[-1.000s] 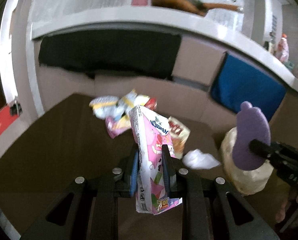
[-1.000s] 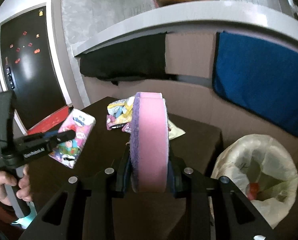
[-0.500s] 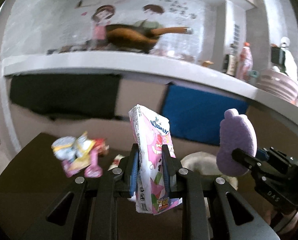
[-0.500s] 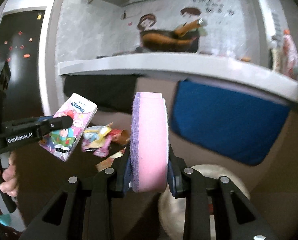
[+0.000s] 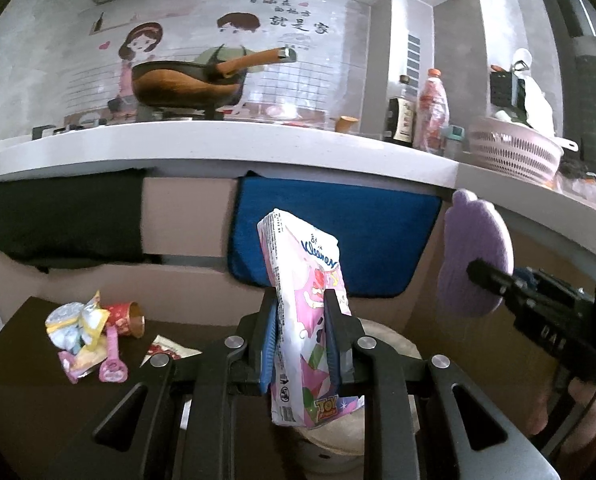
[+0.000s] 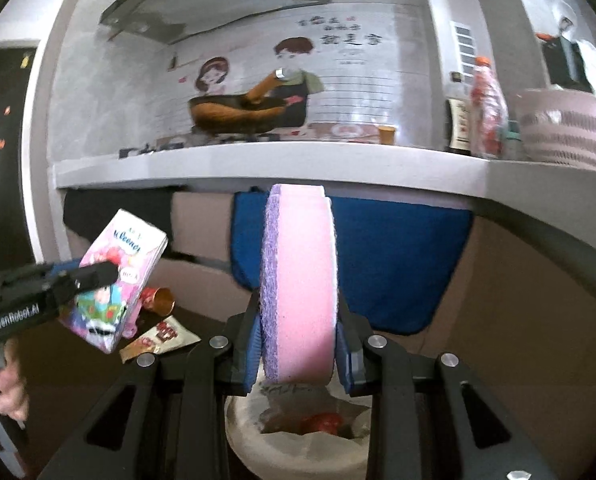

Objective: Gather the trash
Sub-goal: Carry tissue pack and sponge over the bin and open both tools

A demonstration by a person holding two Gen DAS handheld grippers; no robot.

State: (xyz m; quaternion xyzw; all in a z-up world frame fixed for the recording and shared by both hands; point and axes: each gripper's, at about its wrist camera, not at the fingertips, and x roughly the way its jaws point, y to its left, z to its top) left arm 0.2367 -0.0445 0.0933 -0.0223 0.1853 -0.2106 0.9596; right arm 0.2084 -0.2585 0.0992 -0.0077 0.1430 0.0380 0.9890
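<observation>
My left gripper (image 5: 300, 320) is shut on a pink tissue pack (image 5: 306, 308) printed with cartoons, held upright above the white-lined trash bin (image 5: 394, 344). In the right wrist view the same left gripper (image 6: 98, 274) and tissue pack (image 6: 116, 280) hang at the left. My right gripper (image 6: 298, 344) is shut on a pink and purple sponge (image 6: 298, 280) held on edge, just over the trash bin (image 6: 298, 440), whose bag holds something red. The sponge (image 5: 474, 256) appears at the right of the left wrist view. Several wrappers (image 5: 86, 332) and a red paper cup (image 5: 128, 318) lie on the dark table (image 5: 38, 392).
A white counter (image 5: 218, 148) with a pan, bottles and a pink basket (image 5: 514, 148) runs above. Blue (image 5: 338, 216) and black (image 5: 58, 216) cloths hang from its edge. A red-and-white packet (image 6: 162, 336) lies on the table by the bin. A hand (image 6: 6, 392) holds the left gripper.
Both grippers have risen and swung right, from over the table and its wrappers to above the trash bin, each still gripping its item. The counter and wall now fill the upper views.
</observation>
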